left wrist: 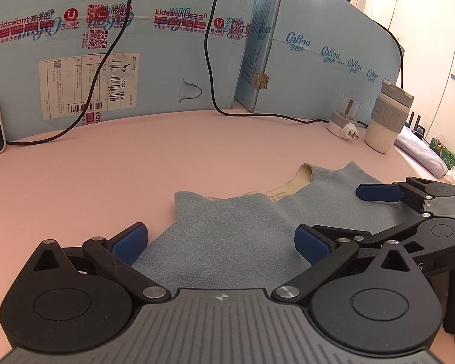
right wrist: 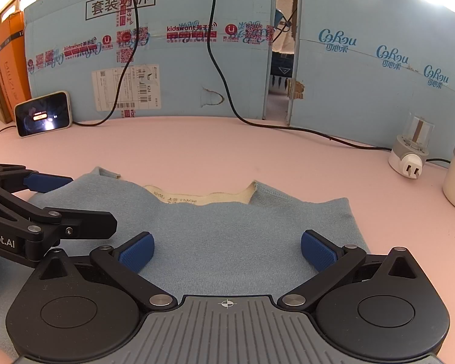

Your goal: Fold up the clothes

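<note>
A light blue sleeveless top [right wrist: 227, 236] lies flat on the pink table [right wrist: 227, 151], its cream neckline and size label toward the far wall. It also shows in the left wrist view [left wrist: 227, 230]. My left gripper [left wrist: 221, 241] is open and empty, low over the top's left part. My right gripper [right wrist: 227, 250] is open and empty, low over the middle of the top. Each gripper shows in the other's view: the right gripper [left wrist: 342, 215] at the right, the left gripper [right wrist: 75, 200] at the left.
Blue printed cardboard boxes [right wrist: 182, 60] wall the back of the table. Black cables [right wrist: 303, 130] trail along their base. A phone [right wrist: 44, 117] leans at the back left. A white plug device [right wrist: 411, 151] and a white-and-grey cup [left wrist: 386, 118] stand at the right.
</note>
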A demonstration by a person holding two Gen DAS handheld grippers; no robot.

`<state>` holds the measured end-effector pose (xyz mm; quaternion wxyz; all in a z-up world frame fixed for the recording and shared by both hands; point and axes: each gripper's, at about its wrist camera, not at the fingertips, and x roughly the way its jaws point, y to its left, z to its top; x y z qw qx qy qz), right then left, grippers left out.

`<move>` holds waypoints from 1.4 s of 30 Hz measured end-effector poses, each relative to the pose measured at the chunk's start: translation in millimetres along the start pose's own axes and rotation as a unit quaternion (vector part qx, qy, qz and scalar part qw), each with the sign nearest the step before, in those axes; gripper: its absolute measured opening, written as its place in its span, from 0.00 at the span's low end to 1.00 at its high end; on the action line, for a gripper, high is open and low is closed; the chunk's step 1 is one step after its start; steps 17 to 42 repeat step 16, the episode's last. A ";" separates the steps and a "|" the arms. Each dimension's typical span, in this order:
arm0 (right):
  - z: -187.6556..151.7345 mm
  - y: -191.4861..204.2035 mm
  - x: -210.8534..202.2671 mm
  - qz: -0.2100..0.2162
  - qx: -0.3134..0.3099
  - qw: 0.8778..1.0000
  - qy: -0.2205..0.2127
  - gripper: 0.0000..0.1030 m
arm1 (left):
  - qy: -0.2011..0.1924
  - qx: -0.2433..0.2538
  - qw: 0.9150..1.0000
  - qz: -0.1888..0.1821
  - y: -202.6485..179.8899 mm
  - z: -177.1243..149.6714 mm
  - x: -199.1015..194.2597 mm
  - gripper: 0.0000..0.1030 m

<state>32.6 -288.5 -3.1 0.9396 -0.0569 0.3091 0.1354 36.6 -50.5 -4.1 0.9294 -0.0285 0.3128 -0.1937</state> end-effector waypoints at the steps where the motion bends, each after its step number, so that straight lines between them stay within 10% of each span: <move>1: 0.0 0.2 0.0 0.000 0.000 1.000 0.000 1.00 | 0.000 0.000 1.000 0.000 0.0 0.0 0.0 1.00; 42: -0.3 0.0 0.6 0.000 0.000 1.000 0.000 1.00 | -0.002 0.000 1.000 -0.001 0.1 0.6 -0.7 1.00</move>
